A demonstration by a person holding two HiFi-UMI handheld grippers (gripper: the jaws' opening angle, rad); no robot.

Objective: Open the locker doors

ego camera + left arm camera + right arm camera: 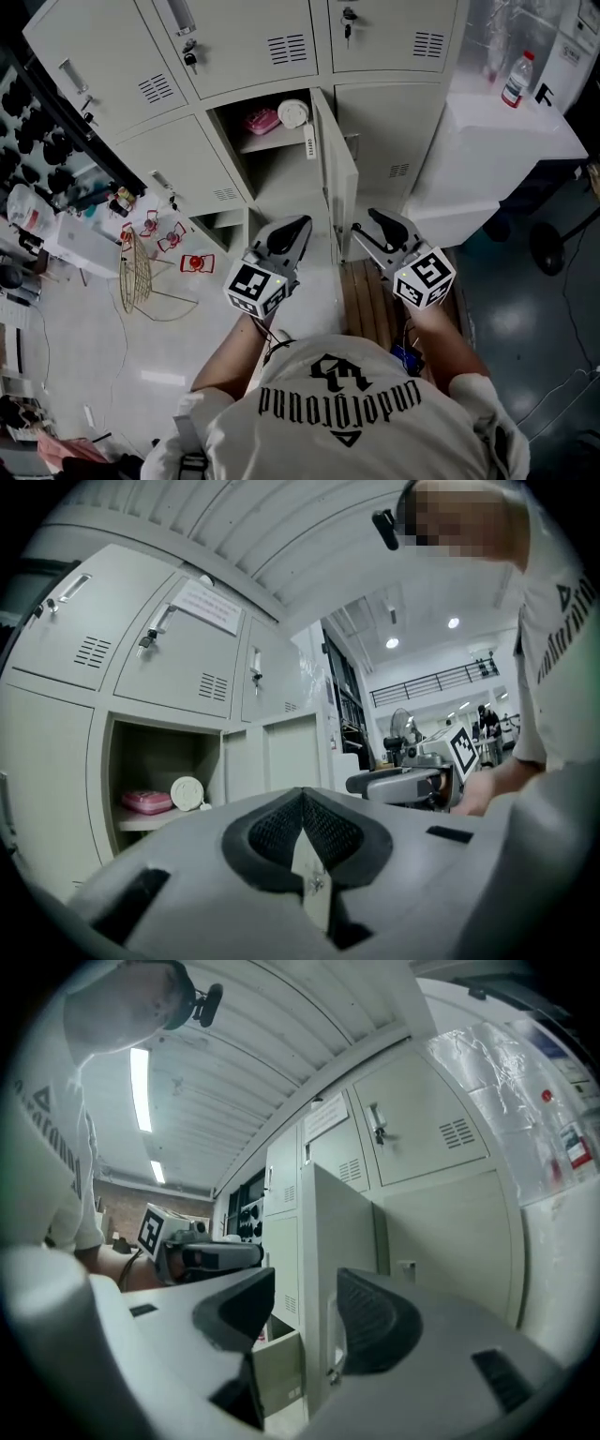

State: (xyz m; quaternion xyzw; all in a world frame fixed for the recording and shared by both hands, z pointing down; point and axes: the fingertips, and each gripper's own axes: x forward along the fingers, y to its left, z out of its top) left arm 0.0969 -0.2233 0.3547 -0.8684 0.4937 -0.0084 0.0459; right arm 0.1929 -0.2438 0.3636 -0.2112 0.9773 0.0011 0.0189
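Observation:
A bank of pale grey lockers stands in front of me. One middle door hangs swung out, and its compartment holds a pink case and a white round thing. My right gripper is open just right of that door's lower edge. In the right gripper view the door's edge stands beyond the gap between the jaws, untouched by the pads. My left gripper is shut on nothing, left of the door, its pads meeting at the tip.
A small lower compartment also stands open. To the right is a white cabinet with a bottle on it. A wire basket and red items lie on the floor at left. Wooden slats lie underfoot.

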